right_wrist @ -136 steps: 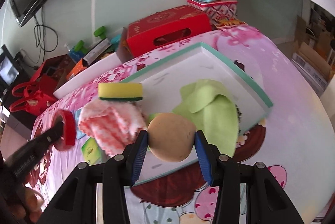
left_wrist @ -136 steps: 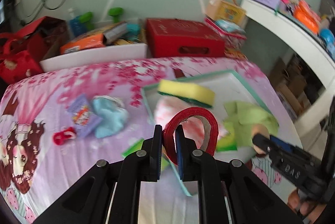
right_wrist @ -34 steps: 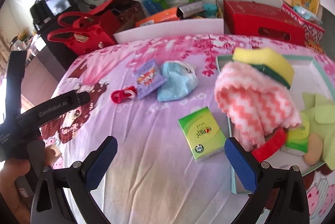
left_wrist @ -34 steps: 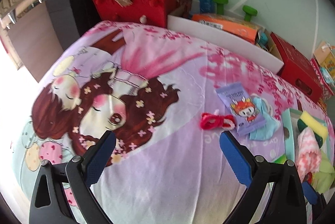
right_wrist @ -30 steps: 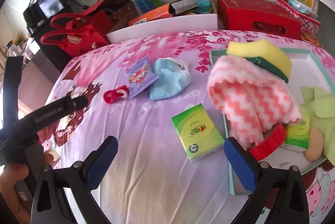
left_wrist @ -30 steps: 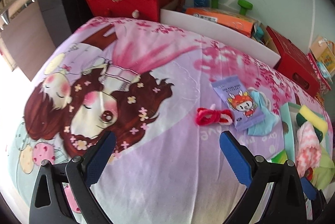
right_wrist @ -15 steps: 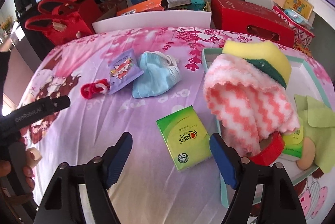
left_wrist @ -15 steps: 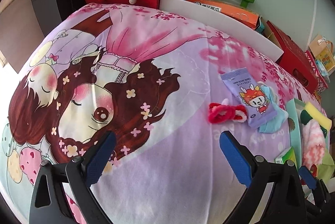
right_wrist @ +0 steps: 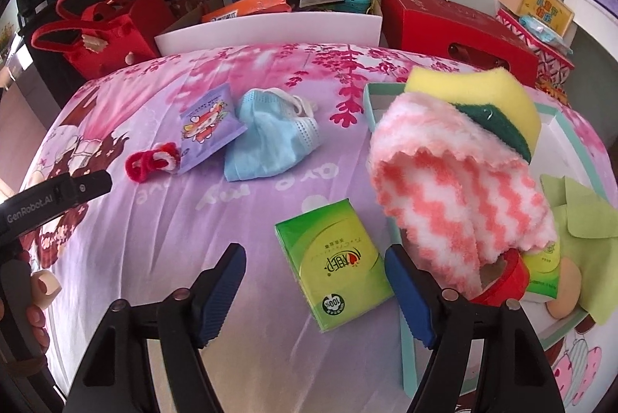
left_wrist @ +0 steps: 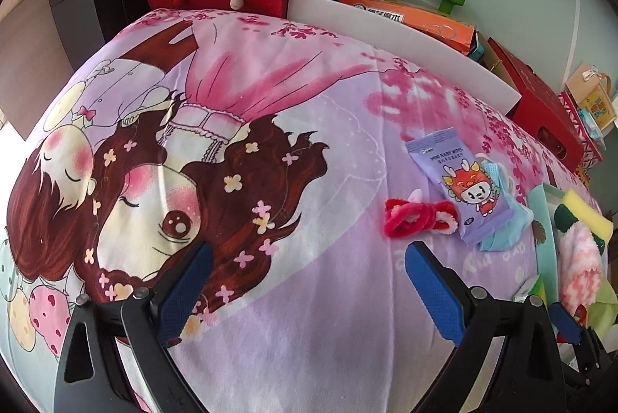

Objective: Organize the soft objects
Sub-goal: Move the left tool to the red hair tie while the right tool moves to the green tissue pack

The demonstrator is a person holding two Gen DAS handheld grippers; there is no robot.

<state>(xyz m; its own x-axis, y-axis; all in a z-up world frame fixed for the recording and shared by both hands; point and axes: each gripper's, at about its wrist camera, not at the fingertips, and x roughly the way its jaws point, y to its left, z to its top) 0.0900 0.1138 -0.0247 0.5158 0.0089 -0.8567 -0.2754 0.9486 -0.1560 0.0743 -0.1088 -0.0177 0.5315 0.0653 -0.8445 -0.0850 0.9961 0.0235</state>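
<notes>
The right gripper is hovering with its jaws apart over the green tissue pack lying on the bed, just beside the tray. The left gripper is hanging wide apart near the red hair tie.

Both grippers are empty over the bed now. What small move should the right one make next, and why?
Probably shift the right gripper a little toward the green tissue pack and lower it so the jaws straddle it. The pack lies on the sheet outside the tray, just ahead of the open jaws and nearer one pad, with nothing between them.
</notes>
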